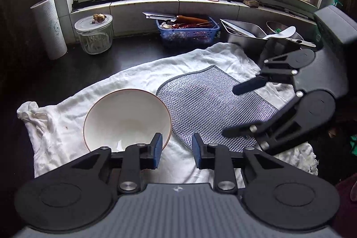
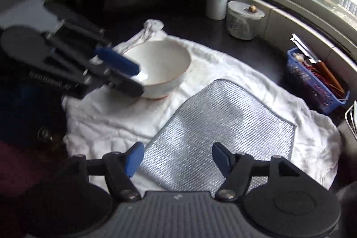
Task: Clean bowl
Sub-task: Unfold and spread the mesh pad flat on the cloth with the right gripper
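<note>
Setting: a dark kitchen counter (image 1: 133,52) under a window, with a white towel (image 1: 189,59) spread across it.
Bowl: a white bowl (image 1: 127,117) with a thin brown rim stands upright on the towel, on the left in the left wrist view. It looks empty.
Scouring cloth: a silver mesh cloth (image 1: 207,102) lies flat on the towel, just beside the bowl on its right.
Left gripper: the left gripper (image 1: 175,150) hangs at the bowl's near rim, its 2 blue pads parted by a small gap. 1 pad overlaps the rim in both views; I cannot tell if it touches. Nothing is grasped.
Right gripper: the right gripper (image 2: 176,160) hovers low over the near edge of the mesh cloth, its jaws spread wide and released, holding nothing.
Behind: a paper towel roll (image 1: 49,28), a lidded glass jar (image 1: 93,35), a blue basket (image 1: 189,31) holding a serrated knife, and steel dishes (image 1: 243,31) stand along the sill.
</note>
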